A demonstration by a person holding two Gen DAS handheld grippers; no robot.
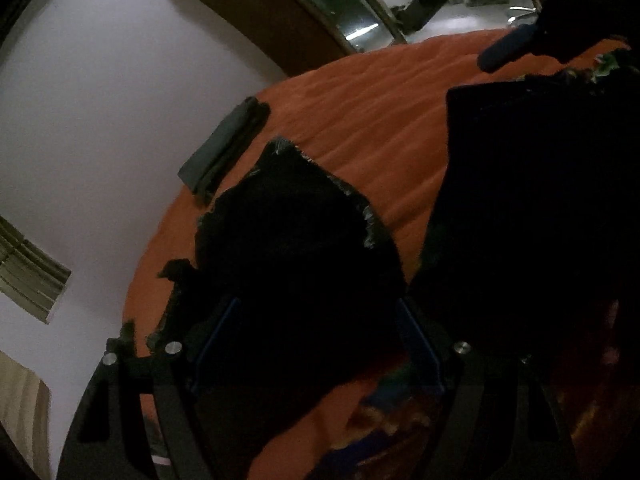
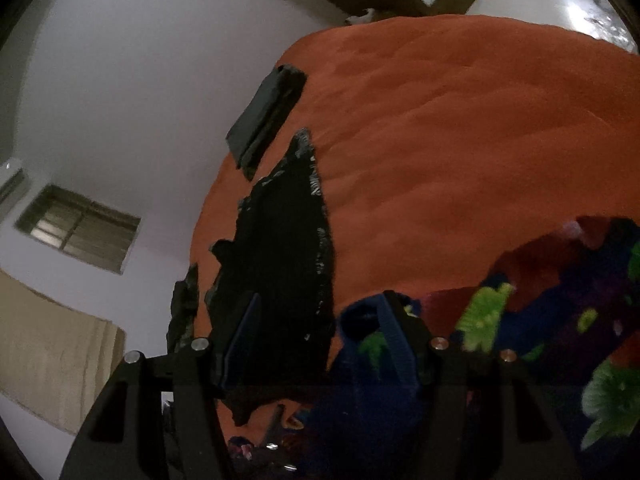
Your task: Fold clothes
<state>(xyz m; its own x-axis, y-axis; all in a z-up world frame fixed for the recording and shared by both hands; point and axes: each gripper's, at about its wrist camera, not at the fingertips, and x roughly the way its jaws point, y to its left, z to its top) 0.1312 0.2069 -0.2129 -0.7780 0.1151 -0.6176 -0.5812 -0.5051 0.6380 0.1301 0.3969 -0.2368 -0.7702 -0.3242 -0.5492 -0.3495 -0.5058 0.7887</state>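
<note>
Orange bed (image 2: 460,140) holds the black garment (image 2: 280,264) beside the folded one (image 2: 264,116); both your grippers (image 1: 316,344) (image 2: 320,340) gape empty, so a one-layer grab may undo the fold.

Left gripper (image 1: 320,344) with jaws apart over black garment (image 1: 296,240), orange bedspread (image 1: 380,120), folded grey cloth (image 1: 224,144)

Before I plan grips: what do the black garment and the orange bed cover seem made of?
Black garment: likely thin woven cloth, matte; ragged pale-flecked edges, lies limp. Orange bed cover: probably soft fleece or plush, matte; fuzzy surface with gentle ripples. Dim light leaves both uncertain.
</note>
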